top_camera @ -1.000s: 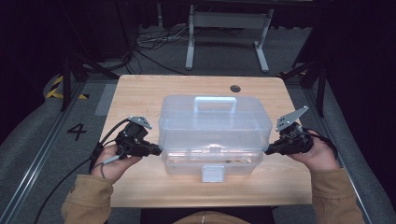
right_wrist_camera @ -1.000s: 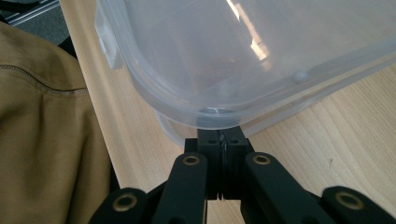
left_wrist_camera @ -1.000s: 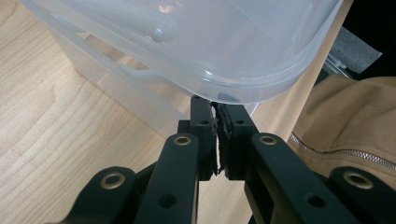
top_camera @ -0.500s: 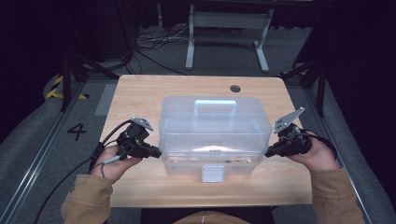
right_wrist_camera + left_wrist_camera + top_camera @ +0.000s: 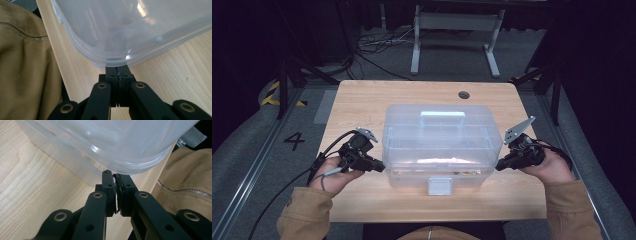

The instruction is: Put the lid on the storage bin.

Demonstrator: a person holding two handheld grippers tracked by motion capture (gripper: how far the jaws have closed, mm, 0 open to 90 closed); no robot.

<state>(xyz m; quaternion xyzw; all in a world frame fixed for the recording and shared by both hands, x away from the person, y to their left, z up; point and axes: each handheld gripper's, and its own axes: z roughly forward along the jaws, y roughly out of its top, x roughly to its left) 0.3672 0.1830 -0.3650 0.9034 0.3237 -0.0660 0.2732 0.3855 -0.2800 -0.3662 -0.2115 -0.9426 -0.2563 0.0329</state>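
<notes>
From above, the clear plastic box (image 5: 442, 145) sat in the middle of the wooden desk (image 5: 362, 100), its long front side toward the person, with the left hand-held gripper (image 5: 379, 167) at its left end and the right hand-held gripper (image 5: 499, 166) at its right end. The left gripper view added what the high view could not: the two black jaws stood together with nothing between them, their tips just under the box's rounded lid rim (image 5: 130, 162), and a tan jacket with a zip (image 5: 187, 185) lay beyond the desk edge. The right gripper view likewise showed the jaws pressed together, tips up against the box's lower corner, with a tan sleeve (image 5: 22, 62) to one side.

The desk was pale wood grain with a round cable hole (image 5: 463, 94) near its far edge. Around it the room was dark; grey floor, loose cables (image 5: 372, 47) and a metal stand (image 5: 457, 30) lay behind, and a "4" (image 5: 294, 140) was marked on the floor at left.

The box was translucent, with a moulded handle (image 5: 442, 118) on the lid and a white latch (image 5: 439, 186) on its front.
</notes>
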